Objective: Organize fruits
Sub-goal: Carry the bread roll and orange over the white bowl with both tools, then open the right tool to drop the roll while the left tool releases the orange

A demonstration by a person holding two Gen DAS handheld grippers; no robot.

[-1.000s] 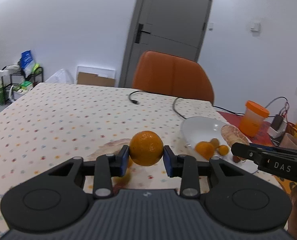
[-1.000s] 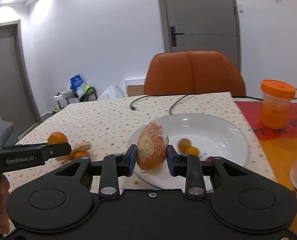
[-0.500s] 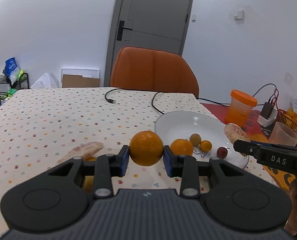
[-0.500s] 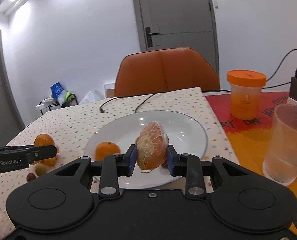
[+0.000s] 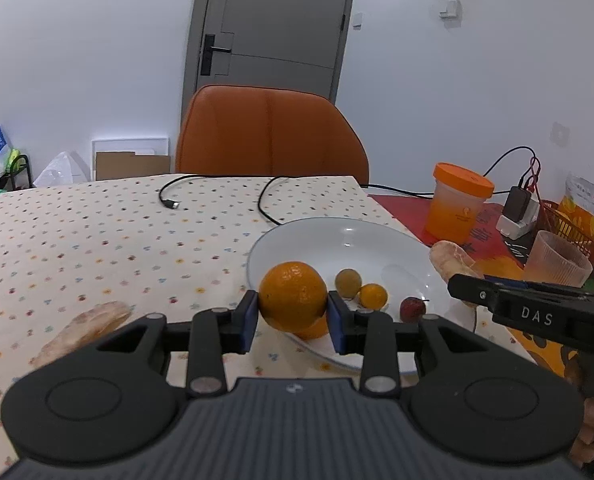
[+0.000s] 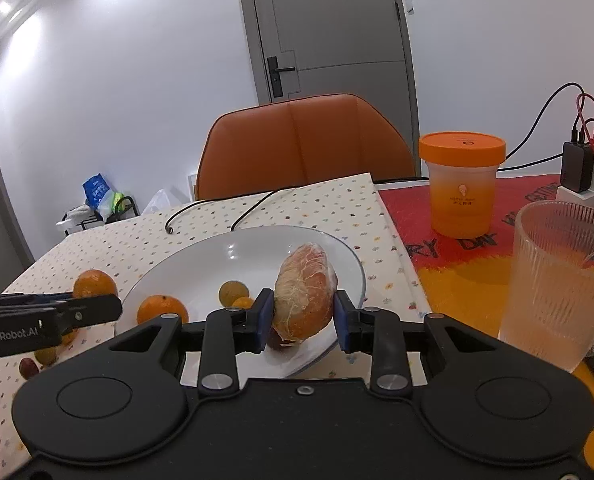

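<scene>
**Both grippers loaded at the plate**

My left gripper [image 5: 293, 316] has its jaws clamped on an orange [image 5: 292, 294], held at the near-left rim of the white plate [image 5: 317, 236]. My right gripper [image 6: 304, 322] has its jaws closed on a peeled fruit wrapped in clear film [image 6: 305, 298], held upright over the plate's near-right rim.

On the plate I see a second orange [image 6: 162, 309], a dull green-brown small fruit [image 5: 348, 281], a small orange one [image 5: 373, 295] and a small red one [image 5: 413, 308]. Another peeled piece [image 5: 85, 330] lies on the dotted tabletop [image 5: 97, 240] to the left.

Readable writing: "DAS" on the right gripper's side as seen from the left wrist, and "GenRobot.AI" on the left gripper's side as seen from the right wrist. The orange-lidded tub [image 6: 461, 184] carries a small logo too fine to read. A ribbed clear cup [image 6: 557, 280] stands on the red mat [image 6: 409, 216], whose large letters are only partly visible.
</scene>
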